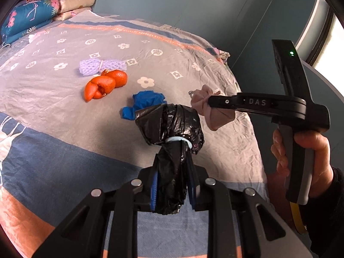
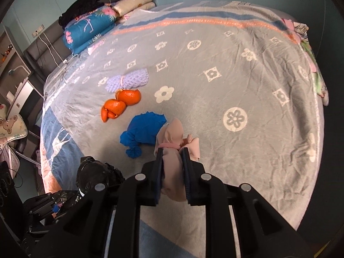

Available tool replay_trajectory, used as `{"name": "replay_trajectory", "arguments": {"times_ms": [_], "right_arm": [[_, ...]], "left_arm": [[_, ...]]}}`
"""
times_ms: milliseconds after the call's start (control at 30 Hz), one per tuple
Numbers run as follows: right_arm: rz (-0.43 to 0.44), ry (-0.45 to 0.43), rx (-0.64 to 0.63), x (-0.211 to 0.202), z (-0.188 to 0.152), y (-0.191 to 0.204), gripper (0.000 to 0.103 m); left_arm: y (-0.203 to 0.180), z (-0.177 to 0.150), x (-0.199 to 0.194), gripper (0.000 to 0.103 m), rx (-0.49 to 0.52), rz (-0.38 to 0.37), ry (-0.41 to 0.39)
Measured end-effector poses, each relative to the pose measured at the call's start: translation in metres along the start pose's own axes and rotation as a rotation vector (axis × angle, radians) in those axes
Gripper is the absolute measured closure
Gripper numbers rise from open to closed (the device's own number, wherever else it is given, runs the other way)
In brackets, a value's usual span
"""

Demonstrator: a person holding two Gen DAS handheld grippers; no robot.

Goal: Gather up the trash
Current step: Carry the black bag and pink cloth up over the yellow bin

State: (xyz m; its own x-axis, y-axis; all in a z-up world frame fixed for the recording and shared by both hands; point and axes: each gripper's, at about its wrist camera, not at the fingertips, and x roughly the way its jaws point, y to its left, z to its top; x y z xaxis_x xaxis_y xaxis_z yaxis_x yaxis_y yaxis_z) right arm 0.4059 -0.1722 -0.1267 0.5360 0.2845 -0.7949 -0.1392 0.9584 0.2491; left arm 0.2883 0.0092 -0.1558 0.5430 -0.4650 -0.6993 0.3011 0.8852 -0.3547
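My left gripper (image 1: 173, 150) is shut on a black plastic bag bundle (image 1: 172, 124) tied with a pale blue band, held above the bed. My right gripper (image 2: 173, 150) is shut on a pink cloth bundle (image 2: 172, 135) with a pink band; the same pink cloth bundle (image 1: 206, 107) shows in the left wrist view, pinched in the right gripper (image 1: 209, 102) held by a hand (image 1: 309, 148). On the blanket lie a blue bundle (image 2: 144, 129), orange peels (image 2: 122, 104) and a lilac foam net (image 2: 129, 79). The black bundle (image 2: 96, 174) sits at lower left in the right wrist view.
A grey patterned blanket (image 2: 236, 64) covers the bed. Folded quilts and pillows (image 2: 92, 28) are stacked at the headboard. A shelf and chair (image 2: 13, 107) stand left of the bed. The bed's edge (image 1: 247, 99) drops off to the right.
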Motion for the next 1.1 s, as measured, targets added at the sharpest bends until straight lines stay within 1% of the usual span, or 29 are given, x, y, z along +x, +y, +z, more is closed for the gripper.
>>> {"name": "replay_trajectory", "arguments": {"times_ms": [200,433,667,833,1100], "right_arm": [[0.009,-0.043,0.017,-0.032,-0.006,-0.005,0.086],[0.027,-0.087,0.04,-0.071,-0.021,-0.013,0.086],[0.031,-0.132,0.054,-0.105,-0.039,-0.023,0.086],[0.031,-0.169,0.079,-0.127,-0.051,-0.032,0.086],[0.065,-0.241,0.115,-0.171,-0.074,-0.049,0.086]], "left_arm": [[-0.006,-0.002,-0.015,0.083,0.003,0.011,-0.019],[-0.006,-0.003,-0.028,0.083,-0.017,0.041,-0.033],[-0.008,-0.005,-0.04,0.083,-0.043,0.053,-0.05],[-0.018,-0.003,-0.049,0.083,-0.036,0.059,-0.067],[-0.043,-0.002,-0.062,0.082,-0.002,0.062,-0.084]]}}
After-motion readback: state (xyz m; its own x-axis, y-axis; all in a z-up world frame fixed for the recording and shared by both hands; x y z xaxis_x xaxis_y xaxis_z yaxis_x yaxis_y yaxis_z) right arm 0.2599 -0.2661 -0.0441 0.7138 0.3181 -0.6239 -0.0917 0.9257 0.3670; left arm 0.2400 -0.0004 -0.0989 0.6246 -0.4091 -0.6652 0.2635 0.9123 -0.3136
